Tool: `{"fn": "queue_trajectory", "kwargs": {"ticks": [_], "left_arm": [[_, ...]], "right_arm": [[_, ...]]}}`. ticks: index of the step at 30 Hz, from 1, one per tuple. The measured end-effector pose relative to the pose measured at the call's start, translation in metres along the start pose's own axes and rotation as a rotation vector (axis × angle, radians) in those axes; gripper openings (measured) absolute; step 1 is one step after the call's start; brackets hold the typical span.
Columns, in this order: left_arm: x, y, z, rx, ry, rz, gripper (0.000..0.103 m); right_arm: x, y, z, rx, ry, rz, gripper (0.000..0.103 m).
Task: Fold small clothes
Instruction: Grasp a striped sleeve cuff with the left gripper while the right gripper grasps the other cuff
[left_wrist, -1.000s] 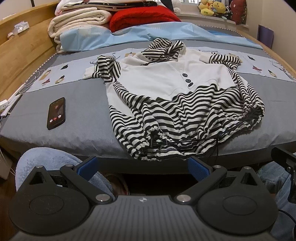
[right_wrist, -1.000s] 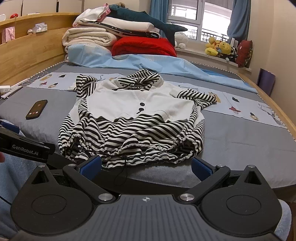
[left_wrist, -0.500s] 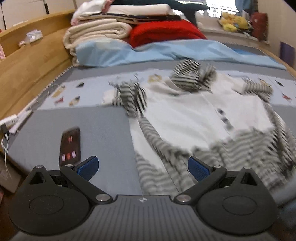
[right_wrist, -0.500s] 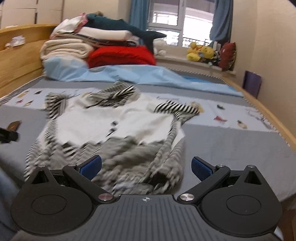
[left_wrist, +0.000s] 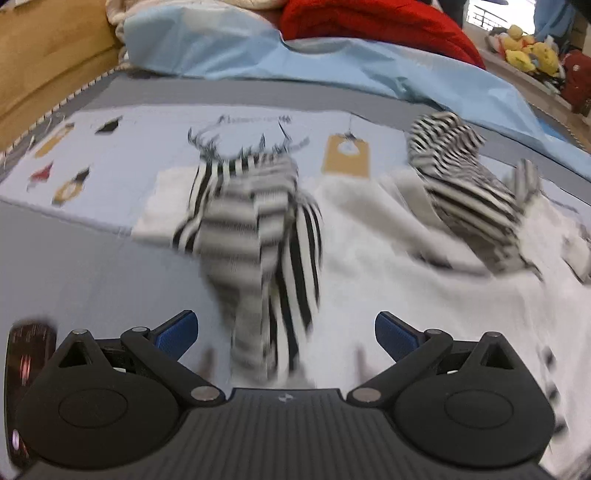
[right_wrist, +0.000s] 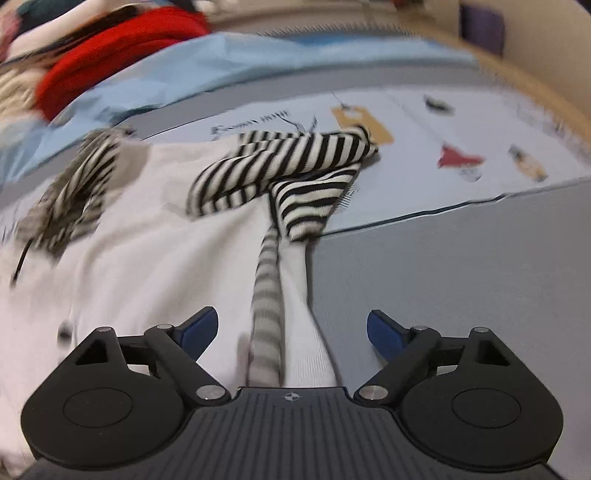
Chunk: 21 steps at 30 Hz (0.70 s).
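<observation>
A small white hoodie with black-and-white striped sleeves and hood lies spread on the grey bed. In the left wrist view its bunched left striped sleeve (left_wrist: 258, 229) lies just ahead of my open, empty left gripper (left_wrist: 284, 332), with the striped hood (left_wrist: 458, 173) to the right. In the right wrist view the folded right striped sleeve (right_wrist: 295, 170) lies ahead of my open, empty right gripper (right_wrist: 291, 328), over the white body (right_wrist: 155, 251). Both views are motion-blurred.
A black phone (left_wrist: 29, 350) lies on the bed at the left gripper's left. A light blue sheet (left_wrist: 332, 62), a red blanket (left_wrist: 376, 18) and folded bedding sit at the bed's head. A wooden frame (right_wrist: 517, 85) borders the right side.
Both grippers have moved forward from the foot of the bed over the hoodie, each now close to a sleeve. Both stay open.
</observation>
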<state>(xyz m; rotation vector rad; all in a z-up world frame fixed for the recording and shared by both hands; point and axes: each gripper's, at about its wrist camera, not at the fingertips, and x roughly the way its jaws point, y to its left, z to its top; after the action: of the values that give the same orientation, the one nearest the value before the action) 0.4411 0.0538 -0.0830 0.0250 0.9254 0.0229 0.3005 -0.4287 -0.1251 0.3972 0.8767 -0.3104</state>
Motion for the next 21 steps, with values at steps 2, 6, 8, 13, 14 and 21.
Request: {"fn": "queue_trajectory", "kwargs": {"ticks": [2, 6, 8, 13, 14, 21], "left_arm": [[0.021, -0.001, 0.015, -0.024, -0.036, 0.024, 0.085], [0.058, 0.005, 0.039, -0.08, -0.015, 0.075, 0.029], [0.07, 0.009, 0.052, -0.117, -0.02, 0.044, 0.022], [0.095, -0.016, 0.088, -0.021, -0.066, 0.031, 0.021], [0.103, -0.022, 0.097, -0.014, -0.071, 0.014, 0.021], [0.098, -0.025, 0.107, -0.056, -0.016, -0.059, 0.075]], "right_arm": [[0.026, -0.006, 0.017, 0.071, 0.009, 0.018, 0.088], [0.062, -0.012, 0.036, 0.133, -0.016, 0.043, 0.066], [0.066, -0.01, 0.04, 0.091, -0.068, 0.046, 0.005], [0.055, -0.041, 0.036, 0.084, -0.052, -0.104, 0.004], [0.05, -0.053, 0.03, 0.104, -0.04, -0.111, 0.004], [0.034, -0.078, 0.001, 0.124, -0.061, -0.053, 0.022]]}}
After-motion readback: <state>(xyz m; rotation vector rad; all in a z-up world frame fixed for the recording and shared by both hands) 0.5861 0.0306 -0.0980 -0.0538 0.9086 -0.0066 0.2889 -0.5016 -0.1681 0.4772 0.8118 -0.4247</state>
